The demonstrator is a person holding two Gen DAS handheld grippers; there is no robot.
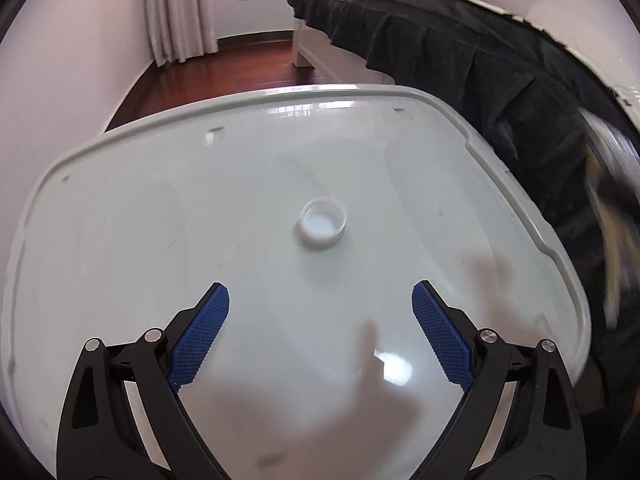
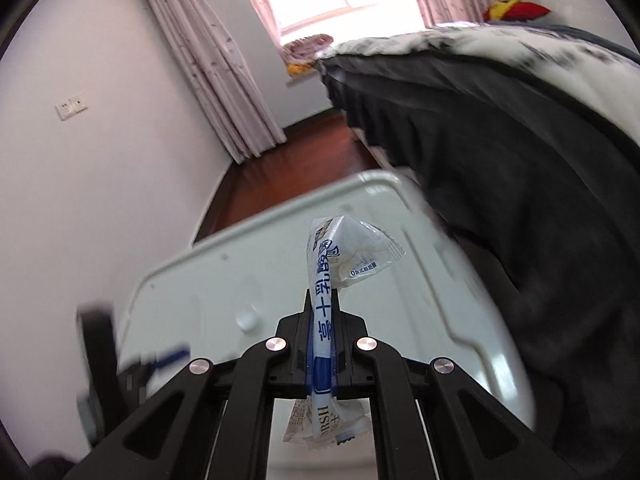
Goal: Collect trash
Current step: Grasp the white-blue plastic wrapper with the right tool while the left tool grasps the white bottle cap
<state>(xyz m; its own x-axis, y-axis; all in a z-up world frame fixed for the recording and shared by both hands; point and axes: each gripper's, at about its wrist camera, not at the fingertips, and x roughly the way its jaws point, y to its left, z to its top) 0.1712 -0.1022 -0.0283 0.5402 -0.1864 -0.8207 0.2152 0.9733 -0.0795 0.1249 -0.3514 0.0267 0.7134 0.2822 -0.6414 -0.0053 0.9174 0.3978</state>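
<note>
- Right gripper (image 2: 322,300) first: I have it pitched down over the table, jaws clenched on a snack wrapper (image 2: 352,252). The wrapper's blue strip is pinched between the pads, one crinkled end sticking out past the fingertips and the other hanging below them.
- My left gripper (image 1: 320,296) tilts steeply down over the same surface, blue pads (image 1: 202,334) spread wide with nothing between them.
- Dark bed cover (image 1: 460,76) crowds the table's right edge; on the left there is open wooden floor (image 1: 224,68) up to the wall.
- White table (image 1: 120,208) has a raised rim all round and mostly bare top.
- Bottle cap (image 1: 321,222) lies open side up, ahead of the left fingertips and centred between them.
- A pale blurred blob in the right view may be that cap.
</note>
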